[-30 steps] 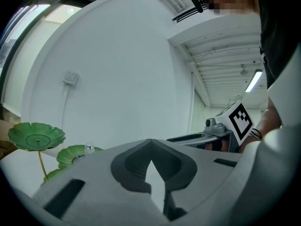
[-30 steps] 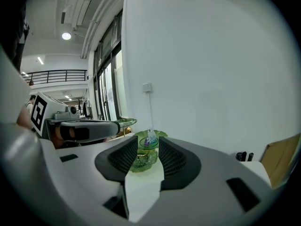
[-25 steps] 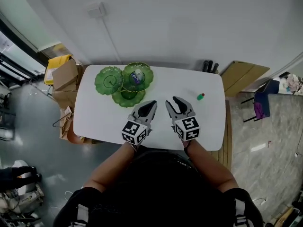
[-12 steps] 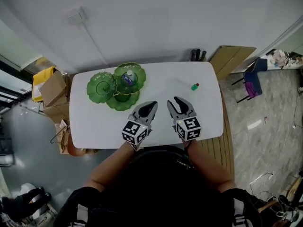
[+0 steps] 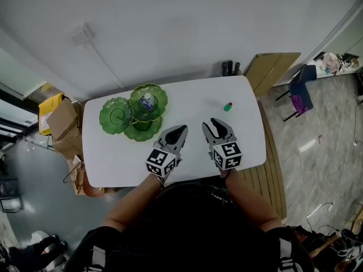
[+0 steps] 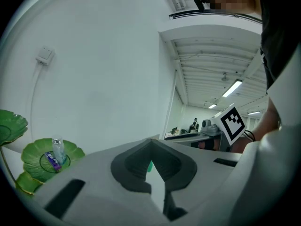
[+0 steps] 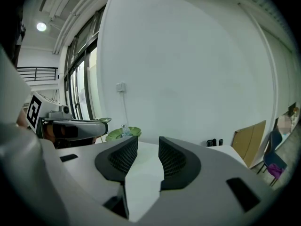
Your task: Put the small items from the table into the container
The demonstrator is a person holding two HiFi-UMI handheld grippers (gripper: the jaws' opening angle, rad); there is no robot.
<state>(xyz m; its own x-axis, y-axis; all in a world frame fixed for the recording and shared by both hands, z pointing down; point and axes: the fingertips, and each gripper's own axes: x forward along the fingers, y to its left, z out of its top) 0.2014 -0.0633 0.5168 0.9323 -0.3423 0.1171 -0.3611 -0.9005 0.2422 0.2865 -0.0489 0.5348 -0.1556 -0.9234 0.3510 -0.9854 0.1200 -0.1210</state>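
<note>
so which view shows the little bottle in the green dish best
The left gripper view: the clear bottle stands upright in the green dish, seen side-on. The head view shows only a pale spot from above; the right gripper view, a tiny far-off shape.

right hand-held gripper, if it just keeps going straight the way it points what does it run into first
Nothing on the white table, it seems: the right hand-held gripper points between the green leaf-shaped dishes and the small green red-capped item. Probably the white wall beyond.
</note>
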